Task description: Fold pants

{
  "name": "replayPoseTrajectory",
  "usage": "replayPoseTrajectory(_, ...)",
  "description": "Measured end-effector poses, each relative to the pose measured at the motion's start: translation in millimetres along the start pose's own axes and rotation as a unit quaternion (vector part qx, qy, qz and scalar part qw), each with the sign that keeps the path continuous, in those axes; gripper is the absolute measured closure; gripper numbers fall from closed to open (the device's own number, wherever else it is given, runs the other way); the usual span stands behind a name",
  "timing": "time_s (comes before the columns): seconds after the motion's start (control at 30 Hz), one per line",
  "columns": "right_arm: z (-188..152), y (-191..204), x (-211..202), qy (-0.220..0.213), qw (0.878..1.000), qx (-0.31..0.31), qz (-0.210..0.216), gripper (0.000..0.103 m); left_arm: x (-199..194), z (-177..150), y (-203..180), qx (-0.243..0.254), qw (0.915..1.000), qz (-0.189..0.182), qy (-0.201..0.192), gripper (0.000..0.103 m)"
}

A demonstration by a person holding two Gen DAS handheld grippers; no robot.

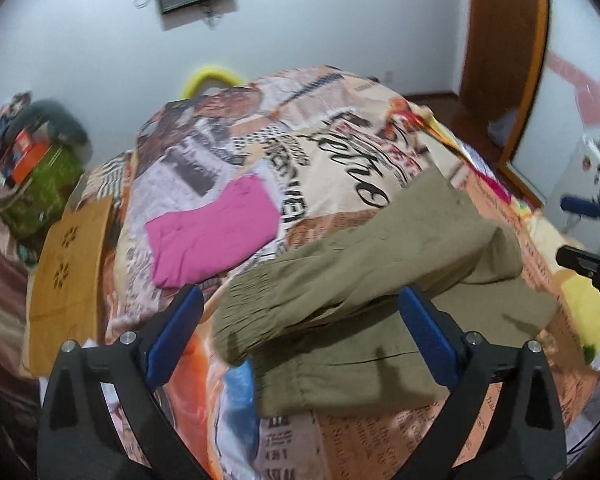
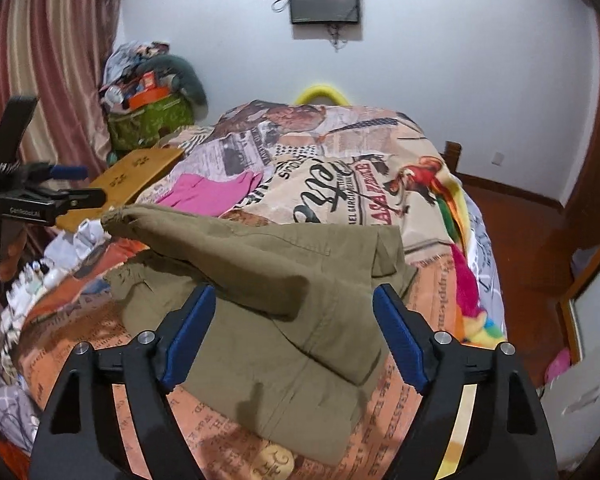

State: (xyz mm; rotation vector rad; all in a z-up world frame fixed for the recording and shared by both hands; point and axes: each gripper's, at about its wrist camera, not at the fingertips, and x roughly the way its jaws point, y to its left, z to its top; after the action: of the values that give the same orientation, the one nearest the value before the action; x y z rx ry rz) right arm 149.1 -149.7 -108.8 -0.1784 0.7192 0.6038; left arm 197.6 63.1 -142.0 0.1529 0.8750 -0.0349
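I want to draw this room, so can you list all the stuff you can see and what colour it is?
Pants: one, olive green, partly folded on the bed, nearest the grippers.
Pink garment: one, folded, on the bed beyond the pants.
Bedspread: one, orange and cream with newspaper print, covering the bed.
Wooden board: one, tan with flower cut-outs, at the bed's left edge.
Green bag: one, piled with clutter, in the left corner.
Screen: one, dark, on the white wall.
Curtain: one, red and beige stripes, far left.
Yellow ring: one, behind the bed.
Left gripper: black with blue pads, open.
Right gripper: same colours, open.
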Motion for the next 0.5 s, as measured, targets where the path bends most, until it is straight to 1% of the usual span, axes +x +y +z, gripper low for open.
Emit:
replayPoseTrajectory(0.1, 3, 2, 15, 0.016, 1.000, -0.020, 0.008, 0.024, 16, 1, -19, 0.036, 0.9993, -0.002, 0.013, 0.004)
replayPoseTrajectory(0.27, 5, -3, 48, 0.053, 0.997, -0.046, 0.018, 0.024, 47, 0, -43, 0.088, 0.9953, 0.012, 0.039, 0.004)
replayPoseTrajectory(0.33, 6, -5, 64, 0.078, 0.995, -0.060, 0.020, 0.024, 57, 0, -47, 0.100, 0.9936, 0.012, 0.050, 0.004)
replayPoseTrajectory(0.4, 7, -9, 79, 0.096, 0.993, -0.070, 0.021, 0.024, 64, 0, -48, 0.102, 0.9931, 0.006, 0.058, 0.004)
replayPoseTrajectory(0.5, 10, -16, 93, 0.108, 0.991, -0.069, 0.025, 0.024, 71, 0, -46, 0.094, 0.9937, -0.005, 0.061, 0.004)
